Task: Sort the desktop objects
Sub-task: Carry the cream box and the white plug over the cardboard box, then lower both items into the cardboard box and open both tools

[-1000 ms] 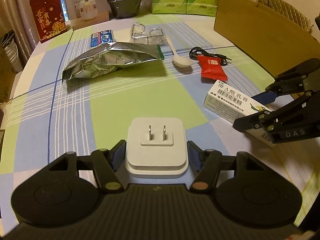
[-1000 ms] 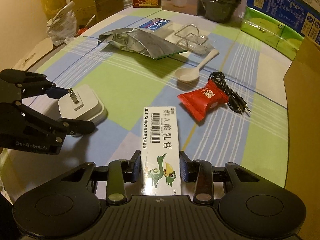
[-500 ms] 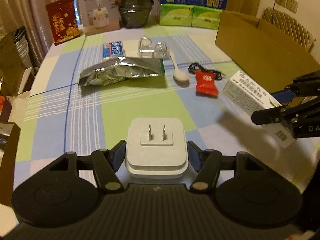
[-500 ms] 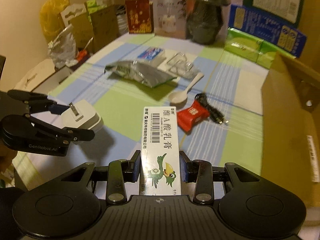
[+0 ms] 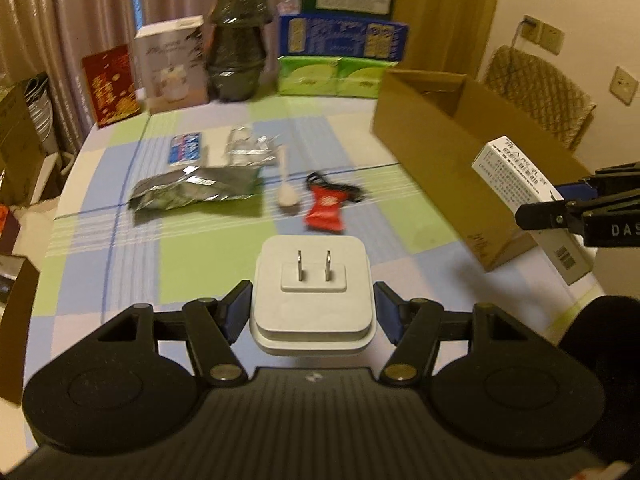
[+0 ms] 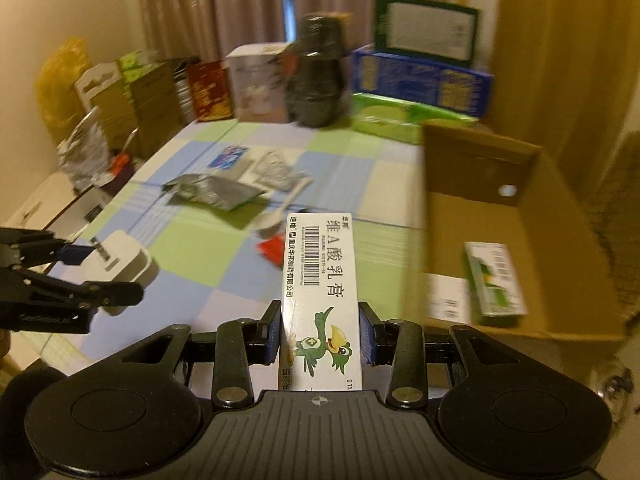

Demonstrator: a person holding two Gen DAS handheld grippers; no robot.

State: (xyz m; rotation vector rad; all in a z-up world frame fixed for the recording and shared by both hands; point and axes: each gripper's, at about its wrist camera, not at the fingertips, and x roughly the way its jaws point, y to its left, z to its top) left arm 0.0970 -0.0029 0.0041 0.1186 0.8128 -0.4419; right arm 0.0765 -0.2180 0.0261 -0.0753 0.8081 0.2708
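Observation:
My left gripper (image 5: 313, 312) is shut on a white plug adapter (image 5: 312, 292), prongs up, held above the checked tablecloth. My right gripper (image 6: 319, 336) is shut on a long white ointment box (image 6: 320, 292) with a green bird print, raised beside the open cardboard box (image 6: 520, 216). The ointment box also shows in the left wrist view (image 5: 528, 204), next to the cardboard box (image 5: 440, 144). On the table lie a silver foil bag (image 5: 196, 192), a white spoon (image 5: 286, 192), a red snack packet (image 5: 326, 208) and a black cable (image 5: 348, 190).
The cardboard box holds a green-and-white carton (image 6: 496, 280). A blue packet (image 5: 186, 148) and clear plastic holders (image 5: 248, 146) lie further back. Boxes, a dark vase (image 5: 238, 44) and a red card (image 5: 112, 84) line the far edge. A chair (image 5: 540, 92) stands behind.
Both grippers have risen with their loads. The right gripper has carried the ointment box up and right to the cardboard box.

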